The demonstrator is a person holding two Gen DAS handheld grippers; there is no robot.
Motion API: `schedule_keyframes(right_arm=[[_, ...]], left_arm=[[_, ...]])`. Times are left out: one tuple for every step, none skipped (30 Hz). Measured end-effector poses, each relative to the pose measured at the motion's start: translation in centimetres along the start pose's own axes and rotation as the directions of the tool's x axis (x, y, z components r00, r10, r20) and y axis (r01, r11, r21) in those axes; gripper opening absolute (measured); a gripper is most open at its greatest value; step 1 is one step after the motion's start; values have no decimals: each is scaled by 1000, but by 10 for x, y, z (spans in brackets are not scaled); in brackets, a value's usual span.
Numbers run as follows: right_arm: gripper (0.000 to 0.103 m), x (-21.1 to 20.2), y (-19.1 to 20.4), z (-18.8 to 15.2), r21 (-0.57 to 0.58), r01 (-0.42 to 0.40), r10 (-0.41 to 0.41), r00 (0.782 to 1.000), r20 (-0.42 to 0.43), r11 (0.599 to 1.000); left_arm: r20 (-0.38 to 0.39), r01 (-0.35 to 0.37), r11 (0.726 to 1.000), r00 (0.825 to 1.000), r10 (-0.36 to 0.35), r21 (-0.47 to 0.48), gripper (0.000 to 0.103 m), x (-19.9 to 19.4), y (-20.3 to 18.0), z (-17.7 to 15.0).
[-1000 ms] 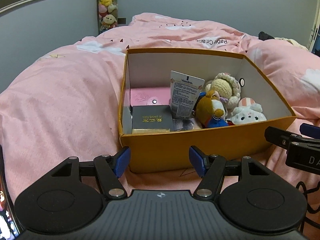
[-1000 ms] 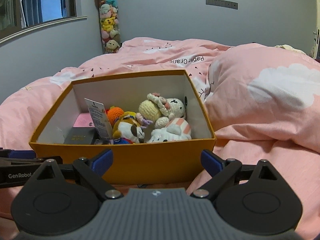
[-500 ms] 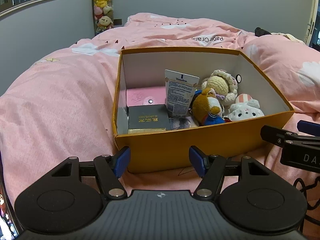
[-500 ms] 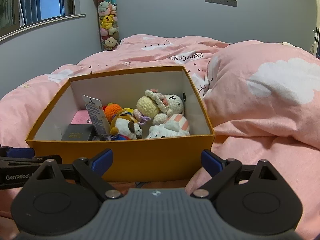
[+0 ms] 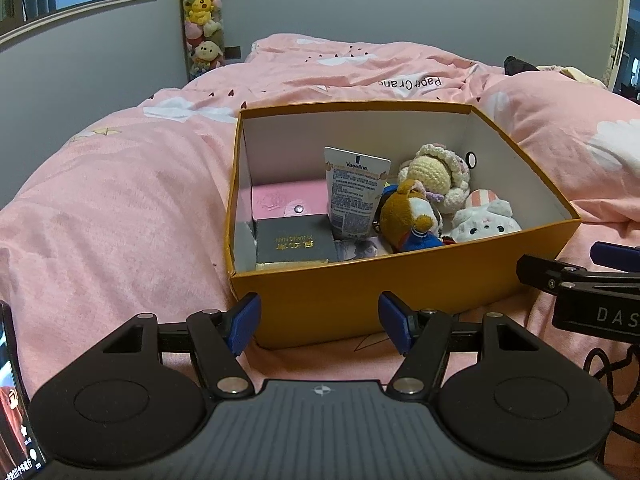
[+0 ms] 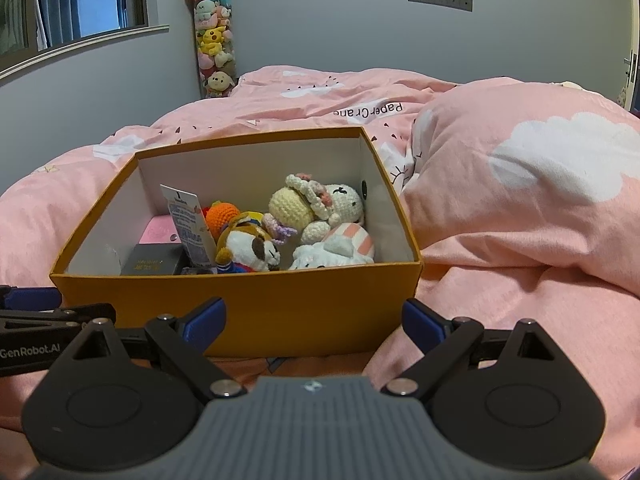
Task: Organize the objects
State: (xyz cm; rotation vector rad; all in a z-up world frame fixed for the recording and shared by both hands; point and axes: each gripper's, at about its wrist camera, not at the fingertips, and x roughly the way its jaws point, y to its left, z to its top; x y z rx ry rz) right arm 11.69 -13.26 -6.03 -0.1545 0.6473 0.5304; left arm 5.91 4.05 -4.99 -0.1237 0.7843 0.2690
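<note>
Both grippers, left gripper [image 5: 320,322] and right gripper [image 6: 314,322], gape empty, so you'd grip the light, stiff-walled orange box [image 5: 360,292] by its rim.

An orange box [image 5: 400,292] is sitting open on a bed covered by a pink duvet [image 5: 120,208]. Inside, a black booklet [image 5: 294,242] with gold lettering is lying at the near left, overlapping a pink case [image 5: 286,200] behind it. A Vaseline tube [image 5: 354,192] is standing upright in the middle, leaning against a brown plush [image 5: 408,218]. A cream crocheted doll [image 5: 438,172] is lying behind that plush, and a white plush [image 5: 486,220] is resting at the right wall. The left gripper [image 5: 320,322] is hovering just before the box's near wall, its jaws standing apart with nothing between them. The right gripper [image 5: 576,276] is reaching in from the right edge, only partly showing.
</note>
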Motion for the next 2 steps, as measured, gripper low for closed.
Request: schedule_keyframes(right_arm=[[95,0,0,0,0,0,0,1000,0,1000],[95,0,0,0,0,0,0,1000,0,1000]], left_arm=[[0,1,1000,1000,-1,-1,77,-1,0,0],[0,3,1000,1000,-3,-2,77,-1,0,0]])
